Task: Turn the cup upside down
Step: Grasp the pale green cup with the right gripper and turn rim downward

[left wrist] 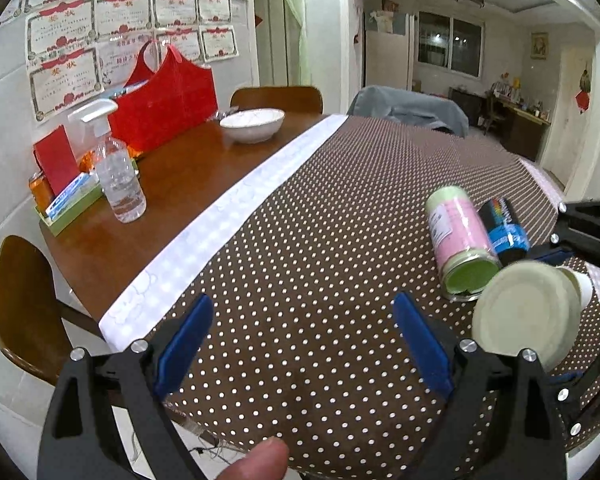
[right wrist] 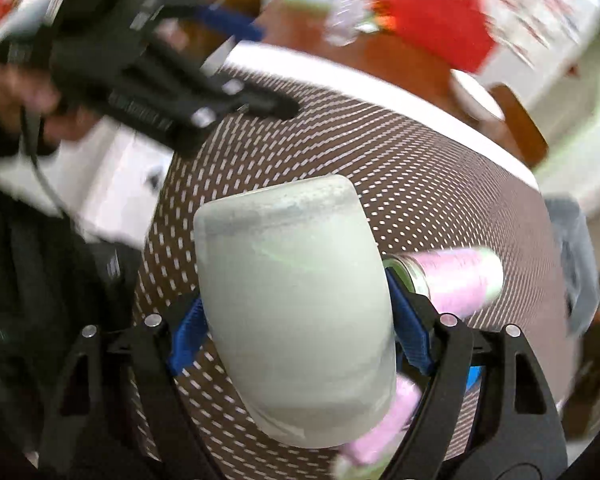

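A pale grey-green cup (right wrist: 296, 312) fills the middle of the blurred right wrist view. My right gripper (right wrist: 296, 332) is shut on the cup's sides and holds it tilted above the dotted brown cloth (right wrist: 420, 200). In the left wrist view the same cup (left wrist: 528, 312) shows its round base toward me at the right, with the right gripper's black frame (left wrist: 592, 224) behind it. My left gripper (left wrist: 304, 336) is open and empty over the cloth (left wrist: 320, 220), to the left of the cup.
A pink and green jar (left wrist: 460, 240) lies on its side beside a black and blue can (left wrist: 504, 232). On the bare wood stand a spray bottle (left wrist: 116, 176), a white bowl (left wrist: 252, 124) and a red bag (left wrist: 168, 100). Chairs ring the table.
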The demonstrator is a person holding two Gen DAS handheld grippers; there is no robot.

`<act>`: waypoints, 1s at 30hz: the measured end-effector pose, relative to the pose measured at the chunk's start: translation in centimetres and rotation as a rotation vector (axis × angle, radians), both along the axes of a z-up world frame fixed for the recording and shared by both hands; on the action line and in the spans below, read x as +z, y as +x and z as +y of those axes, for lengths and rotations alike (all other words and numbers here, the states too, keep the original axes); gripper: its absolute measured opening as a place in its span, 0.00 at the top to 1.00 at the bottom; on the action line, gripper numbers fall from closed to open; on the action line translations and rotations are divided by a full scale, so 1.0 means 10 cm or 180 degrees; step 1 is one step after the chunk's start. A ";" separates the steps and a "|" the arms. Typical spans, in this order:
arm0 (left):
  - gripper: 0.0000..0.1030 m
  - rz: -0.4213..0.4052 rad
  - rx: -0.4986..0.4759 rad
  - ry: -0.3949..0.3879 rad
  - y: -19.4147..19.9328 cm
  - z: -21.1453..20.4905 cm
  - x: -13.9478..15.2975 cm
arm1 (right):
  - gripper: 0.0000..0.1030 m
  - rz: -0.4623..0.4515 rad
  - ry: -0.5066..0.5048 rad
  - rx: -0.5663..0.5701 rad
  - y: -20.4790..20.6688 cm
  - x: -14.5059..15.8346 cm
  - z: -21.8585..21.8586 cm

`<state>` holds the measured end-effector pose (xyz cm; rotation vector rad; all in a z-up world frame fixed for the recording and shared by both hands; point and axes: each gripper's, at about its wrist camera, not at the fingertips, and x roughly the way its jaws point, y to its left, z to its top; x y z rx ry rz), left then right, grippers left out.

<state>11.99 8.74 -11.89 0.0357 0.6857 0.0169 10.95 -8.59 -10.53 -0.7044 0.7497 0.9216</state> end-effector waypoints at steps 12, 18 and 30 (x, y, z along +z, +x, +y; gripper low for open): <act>0.12 -0.0292 -0.0177 -0.0027 -0.24 -0.04 0.13 | 0.24 0.0235 0.2086 -0.1818 -0.09 0.12 -0.53; 0.12 -0.0318 -0.0137 -0.0099 -0.32 0.00 0.11 | 0.24 0.0290 0.2716 -0.2447 -0.10 -0.14 -0.54; 0.12 -0.0261 -0.0178 -0.0096 -0.33 -0.08 0.03 | 0.23 -0.0087 0.2391 -0.2990 -0.11 -0.44 -0.43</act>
